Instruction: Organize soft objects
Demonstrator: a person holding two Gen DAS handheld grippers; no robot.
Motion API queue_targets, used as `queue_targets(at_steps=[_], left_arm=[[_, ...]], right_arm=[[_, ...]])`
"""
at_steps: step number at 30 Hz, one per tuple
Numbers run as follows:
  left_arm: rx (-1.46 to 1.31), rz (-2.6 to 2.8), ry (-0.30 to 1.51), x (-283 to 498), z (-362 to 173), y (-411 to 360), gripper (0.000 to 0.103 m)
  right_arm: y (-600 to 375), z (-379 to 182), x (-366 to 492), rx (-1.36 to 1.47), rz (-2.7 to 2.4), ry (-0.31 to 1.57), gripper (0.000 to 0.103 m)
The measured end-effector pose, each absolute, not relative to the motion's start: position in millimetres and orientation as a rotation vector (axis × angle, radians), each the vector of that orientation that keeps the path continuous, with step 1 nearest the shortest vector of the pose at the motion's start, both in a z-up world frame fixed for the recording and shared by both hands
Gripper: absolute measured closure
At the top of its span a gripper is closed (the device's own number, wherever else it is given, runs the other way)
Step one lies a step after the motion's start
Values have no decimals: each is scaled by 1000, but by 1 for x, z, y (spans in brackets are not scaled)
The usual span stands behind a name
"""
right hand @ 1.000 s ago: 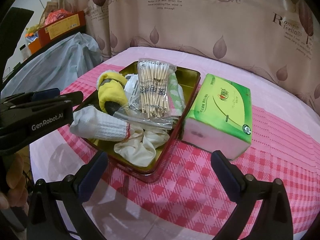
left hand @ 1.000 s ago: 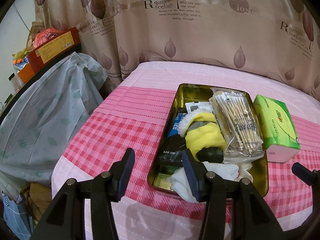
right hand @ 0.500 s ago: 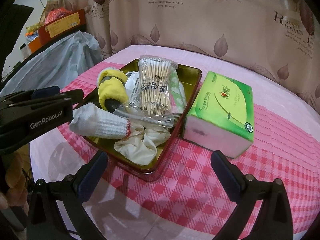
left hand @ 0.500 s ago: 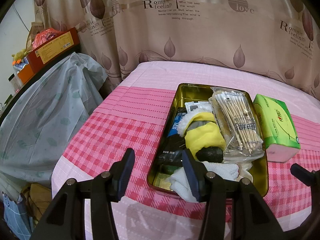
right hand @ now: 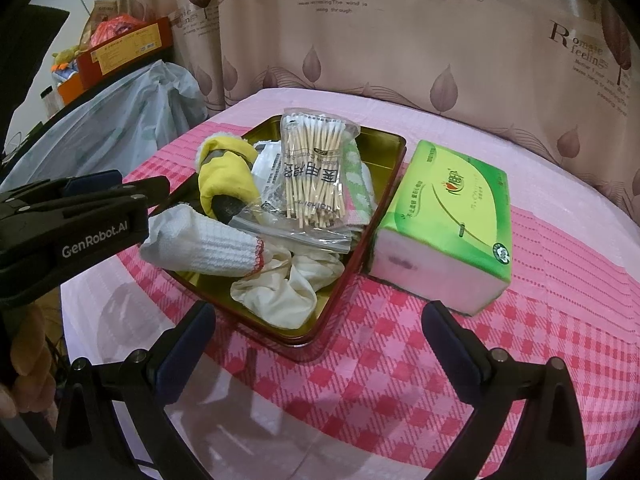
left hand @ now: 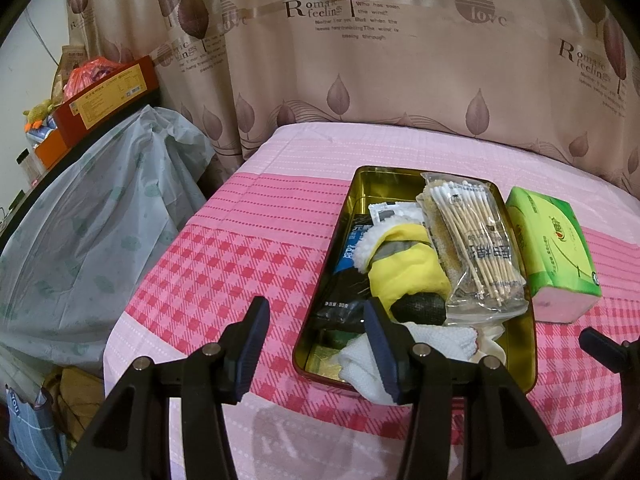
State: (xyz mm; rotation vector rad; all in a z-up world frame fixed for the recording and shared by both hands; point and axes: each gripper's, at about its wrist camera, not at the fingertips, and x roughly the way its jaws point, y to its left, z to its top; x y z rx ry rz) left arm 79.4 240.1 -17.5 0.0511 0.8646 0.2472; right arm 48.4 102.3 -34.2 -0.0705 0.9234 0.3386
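Knitted white glove [right hand: 208, 246]; rectangular gold tin [right hand: 384, 148]

A tin [right hand: 384, 184] sits on the counter [right hand: 400, 360], with a tissue pack [right hand: 452, 216] just beside it on the right. Inside the tin, a bag of cotton swabs [right hand: 314, 176] lies toward the back — a padded mitt [right hand: 226, 172] to its left, a knit glove [right hand: 208, 246] and a crumpled glove [right hand: 284, 292] in front. A curtain [right hand: 400, 40] hangs behind the counter.
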Motion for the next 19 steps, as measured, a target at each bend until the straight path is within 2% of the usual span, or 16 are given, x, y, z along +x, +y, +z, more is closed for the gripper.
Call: queue_targets(at_steps=[19], left_arm=[[51,231,859,82,-18,237,53]], right_arm=[[106,-34,44,-71,342,923,1]])
